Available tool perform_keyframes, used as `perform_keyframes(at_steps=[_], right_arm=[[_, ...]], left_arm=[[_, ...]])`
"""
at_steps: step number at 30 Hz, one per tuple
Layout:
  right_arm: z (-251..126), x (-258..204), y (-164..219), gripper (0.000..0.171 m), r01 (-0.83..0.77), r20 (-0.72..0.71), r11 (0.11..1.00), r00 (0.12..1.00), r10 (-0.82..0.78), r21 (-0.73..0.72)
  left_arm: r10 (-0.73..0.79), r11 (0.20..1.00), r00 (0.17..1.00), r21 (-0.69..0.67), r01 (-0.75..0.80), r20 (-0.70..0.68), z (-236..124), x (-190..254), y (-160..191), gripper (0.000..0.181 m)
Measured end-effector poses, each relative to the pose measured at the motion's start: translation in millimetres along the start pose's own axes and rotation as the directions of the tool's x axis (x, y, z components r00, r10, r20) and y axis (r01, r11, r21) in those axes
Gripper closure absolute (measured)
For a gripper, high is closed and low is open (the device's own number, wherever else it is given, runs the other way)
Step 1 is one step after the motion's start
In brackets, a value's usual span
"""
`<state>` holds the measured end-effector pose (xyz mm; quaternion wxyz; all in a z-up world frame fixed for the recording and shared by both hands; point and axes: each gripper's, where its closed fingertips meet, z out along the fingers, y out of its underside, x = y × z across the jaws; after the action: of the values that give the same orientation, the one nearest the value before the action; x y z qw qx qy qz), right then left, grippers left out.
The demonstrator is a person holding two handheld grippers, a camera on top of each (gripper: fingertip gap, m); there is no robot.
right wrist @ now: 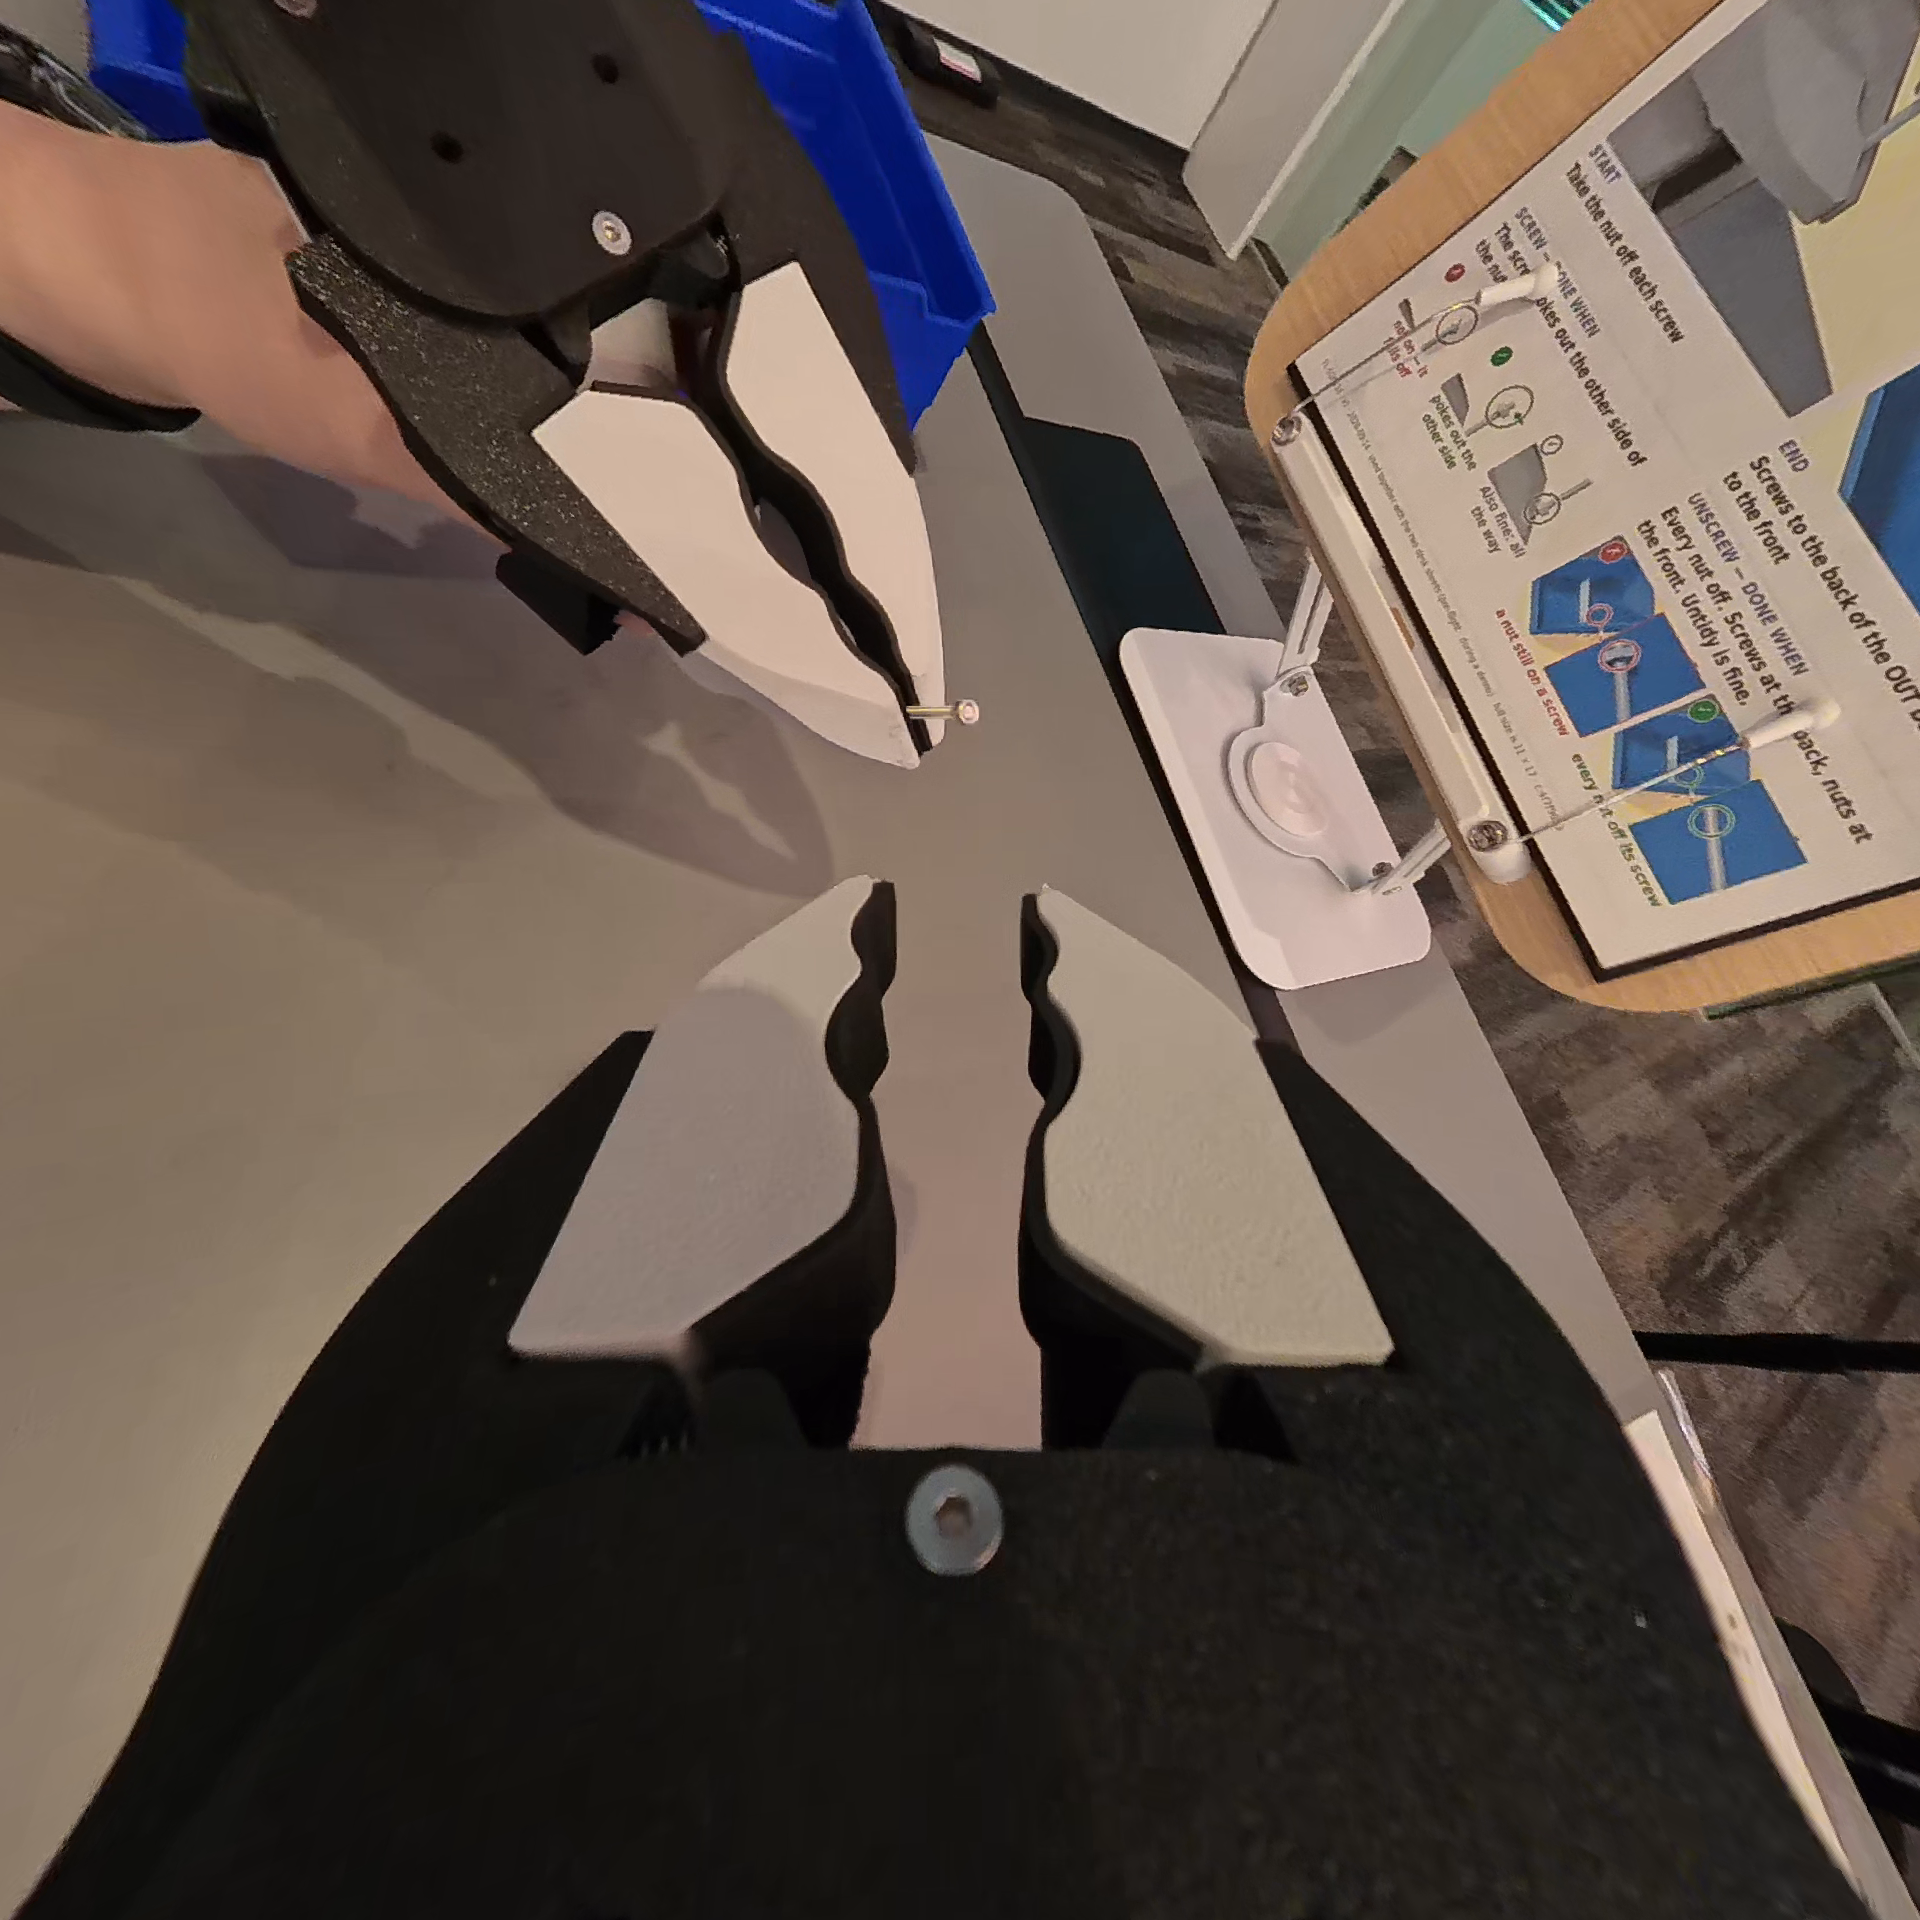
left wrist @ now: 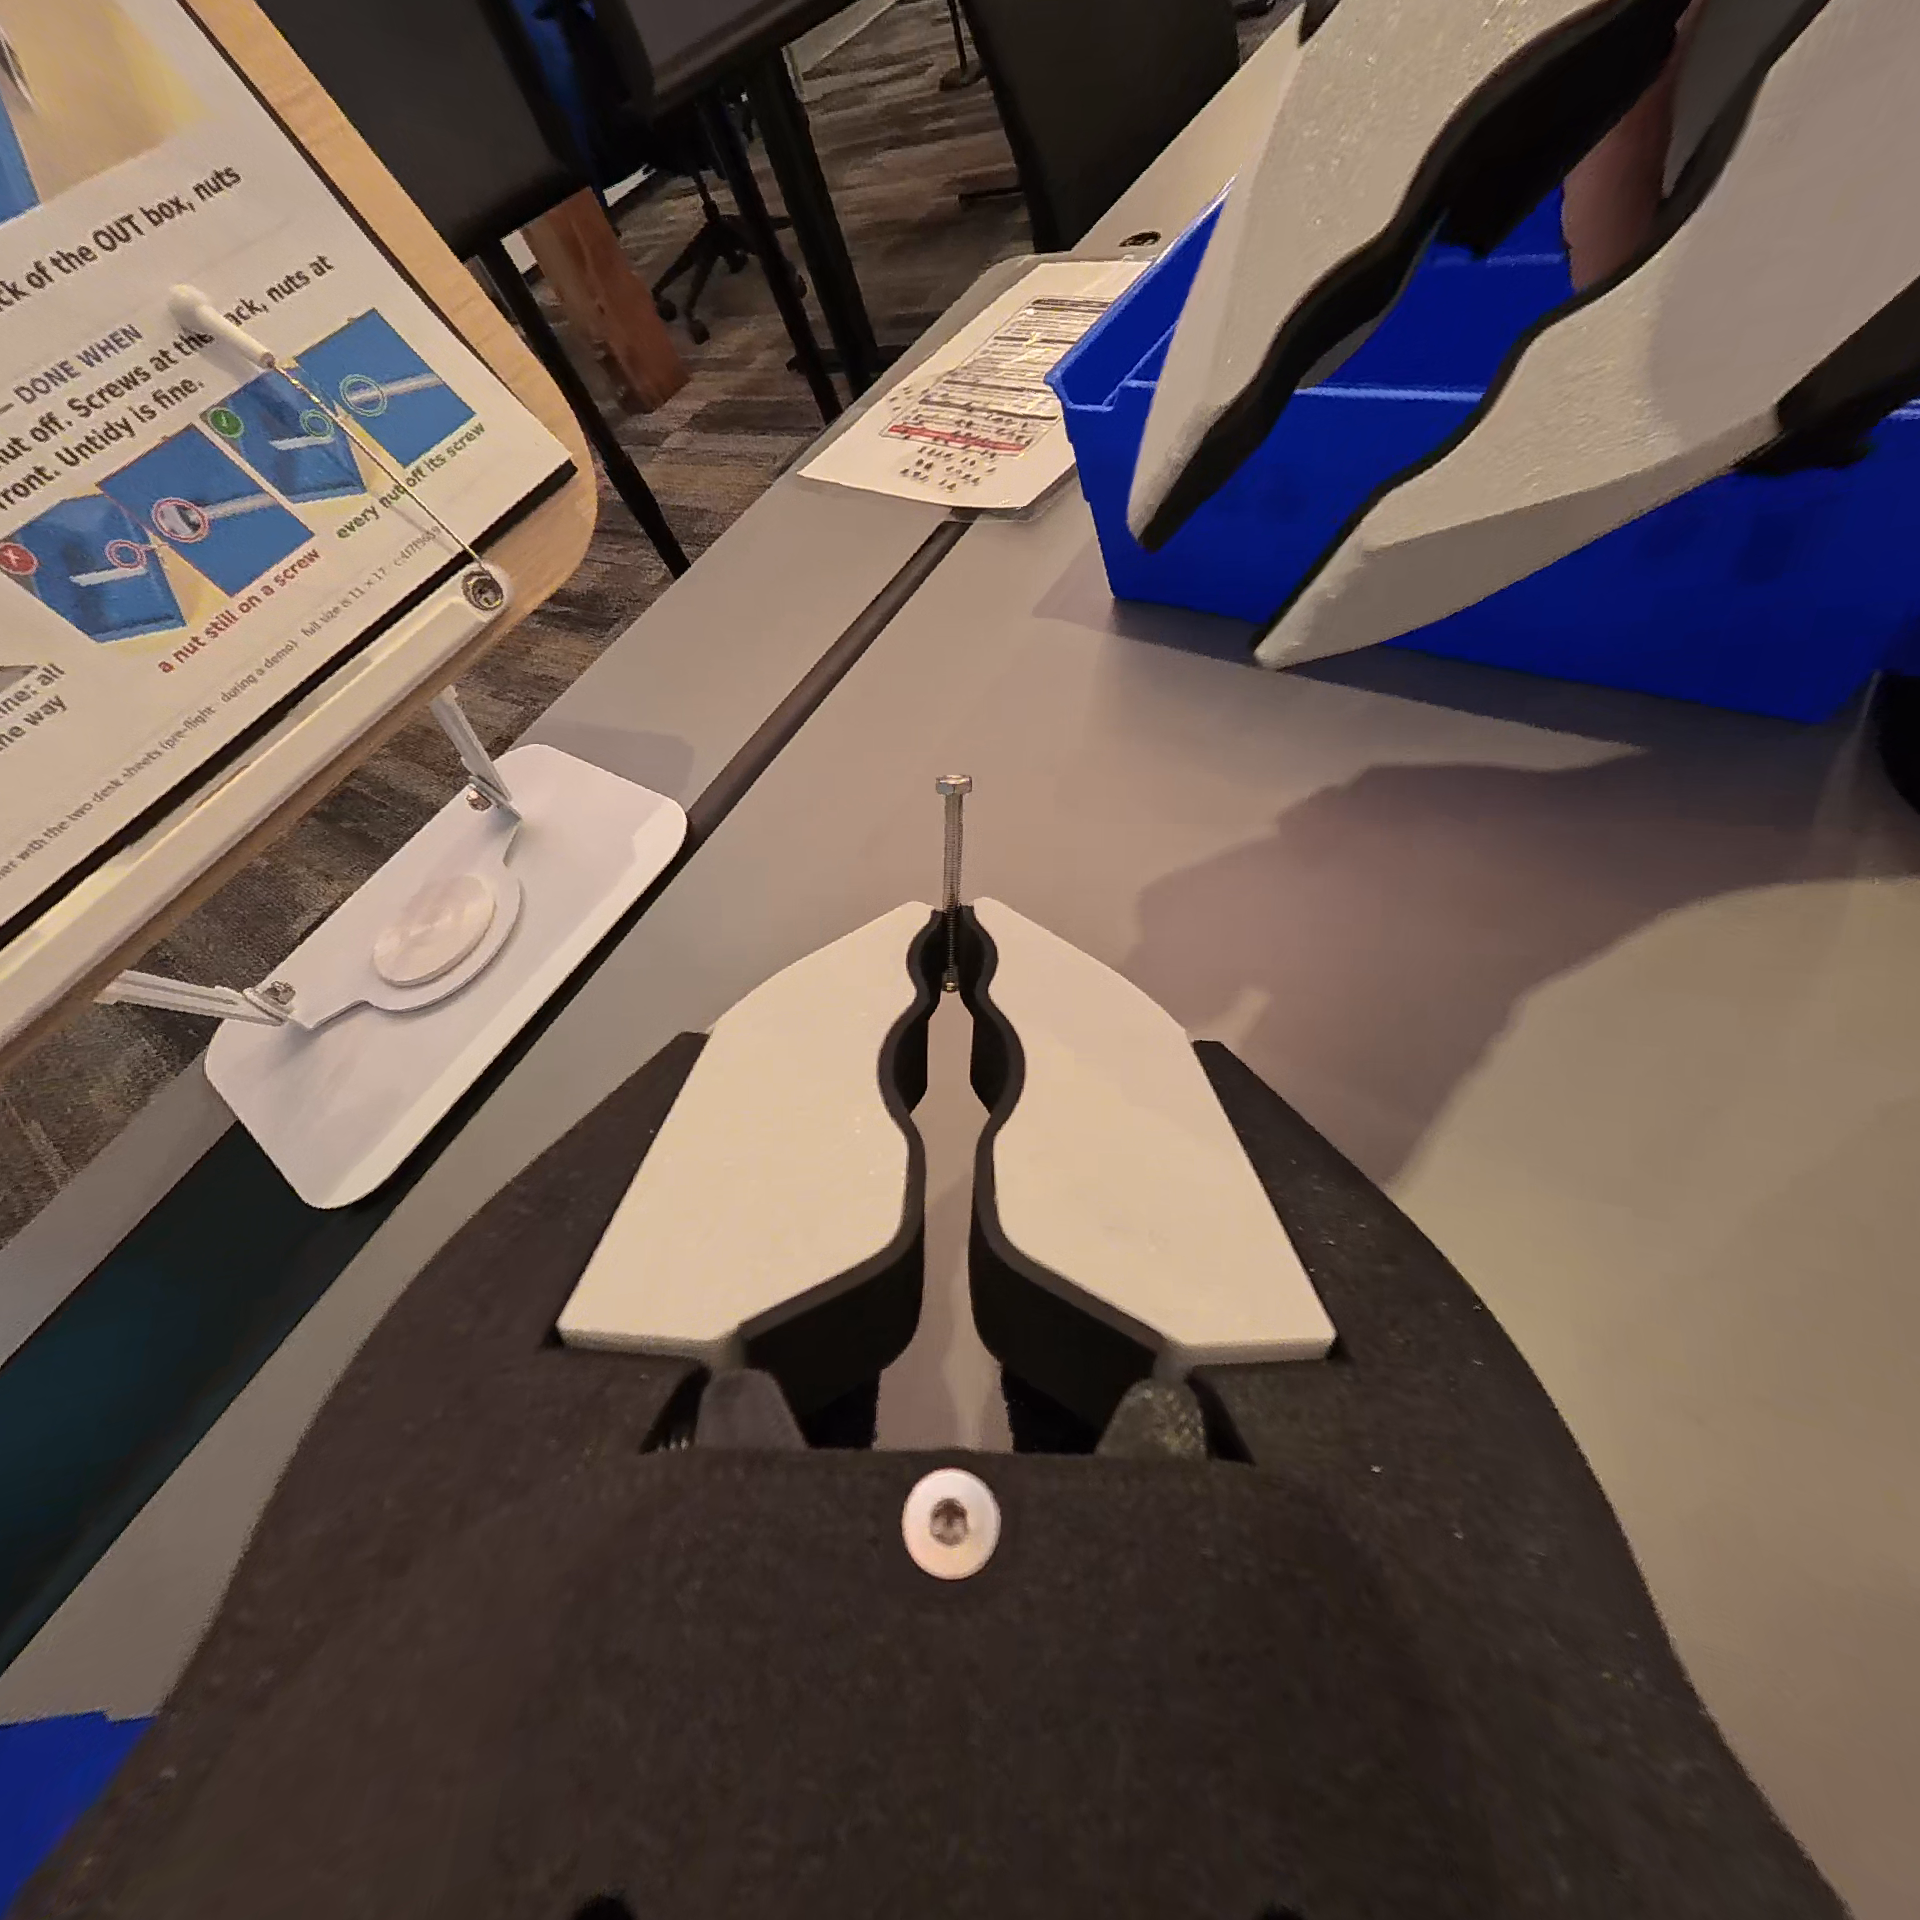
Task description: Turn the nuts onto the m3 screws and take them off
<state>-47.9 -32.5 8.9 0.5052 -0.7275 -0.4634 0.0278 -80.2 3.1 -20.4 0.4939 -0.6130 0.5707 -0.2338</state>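
Observation:
My left gripper is shut on a thin silver m3 screw; the shaft and hex head stick out past the fingertips above the grey table. It also shows in the right wrist view, with the screw pointing right. No nut shows on the screw's visible part. My right gripper is open and empty, a little way below the screw. In the left wrist view it hangs at the upper right, in front of a blue bin.
A wooden board with an instruction sheet stands on a white stand at the table's edge; it also shows in the right wrist view. A printed sheet lies beyond the bin. A second blue bin sits behind the left gripper.

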Motion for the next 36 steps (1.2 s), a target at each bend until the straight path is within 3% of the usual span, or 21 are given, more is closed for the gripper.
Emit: perform_keyframes(at_steps=[11, 14, 18, 26, 32, 36], right_arm=[[-6.8, -6.1, -1.5, 0.149, 0.024, 0.070, 0.999, 0.997, -0.027, 0.045], [-17.1, -17.4, -4.7, 0.149, 0.120, 0.125, 0.989, 0.984, -0.130, 0.086], [-41.8, -33.8, -22.8, 0.150, 0.196, 0.179, 0.956, 0.955, -0.236, 0.217], [-61.9, -45.4, -62.3, 0.149, -0.054, 0.340, 0.887, 0.933, -0.119, 0.458], [-75.0, -43.8, -90.0, 0.154, -0.277, 0.455, 0.770, 0.890, -0.020, 0.575], [-73.9, -47.1, -91.6, 0.154, -0.280, 0.463, 0.768, 0.886, -0.024, 0.576]], left_arm=[[-0.025, 1.000, 1.000, 0.005, 0.025, 0.001, -2.0, -4.5, 1.1, 0.179], [-0.006, 0.997, 0.976, 0.075, 0.022, -0.219, -4.0, 28.2, -8.9, 0.179], [0.041, 0.987, 0.880, 0.156, 0.038, -0.473, -18.3, 68.4, -19.3, 0.179], [0.061, 0.914, 0.763, 0.343, 0.217, -0.644, -57.4, 86.2, -60.1, 0.180], [0.089, 0.864, 0.747, 0.425, 0.271, -0.658, -77.0, 85.2, -78.5, 0.180], [0.091, 0.853, 0.734, 0.433, 0.292, -0.673, -80.9, 88.2, -83.2, 0.180]])
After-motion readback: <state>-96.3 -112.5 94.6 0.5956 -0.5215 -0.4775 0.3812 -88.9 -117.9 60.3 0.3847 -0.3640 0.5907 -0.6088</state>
